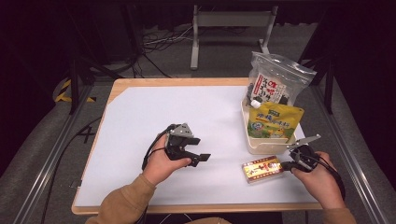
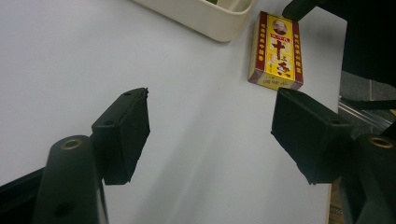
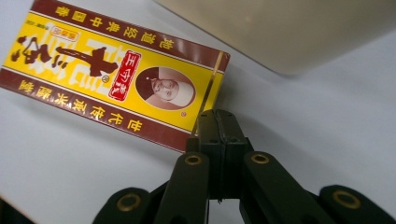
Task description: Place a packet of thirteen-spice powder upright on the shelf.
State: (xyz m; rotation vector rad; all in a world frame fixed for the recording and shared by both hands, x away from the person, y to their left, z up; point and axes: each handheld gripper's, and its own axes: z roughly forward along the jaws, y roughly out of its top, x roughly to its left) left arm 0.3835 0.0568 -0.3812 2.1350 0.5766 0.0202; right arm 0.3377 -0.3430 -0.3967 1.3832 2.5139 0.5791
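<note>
High view, surface: a white sheet (image 1: pixel 154 116) covers a pale wooden table (image 1: pixel 122 84), whose wood shows as a border along the far and near edges.
High view, room: dark; grey floor with black cables (image 1: pixel 154 42) behind the table, a grey metal stand (image 1: pixel 232 21) at the far side, metal rails on both sides.
High view, tray: a cream plastic rectangular tray (image 1: pixel 261 147) sits at the right of the sheet, holding a clear bag with a white label and red and black East Asian characters (image 1: pixel 273 84) and a yellow pouch with green print (image 1: pixel 274 120); the print is too small to read.
High view, box: a flat yellow and dark-red cardboard box (image 1: pixel 262 169) lies on the sheet just in front of the tray.
High view, left gripper (image 1: pixel 198 156): held over the middle of the sheet, well apart from the box.
High view, right gripper (image 1: pixel 285 165): tips at the box's right end.
Left gripper view: jaws stand wide with bare sheet between them; the box (image 2: pixel 276 51) lies beyond, beside the tray's corner (image 2: pixel 210 21). Its face carries a large dark character and a small portrait.
Right gripper view: jaws pressed together, nothing between them, tips right at the box's (image 3: pixel 112 74) near corner; whether they touch it I cannot tell. Red-bordered yellow face, Chinese characters, oval portrait; the tray wall (image 3: pixel 289 32) rises behind.
</note>
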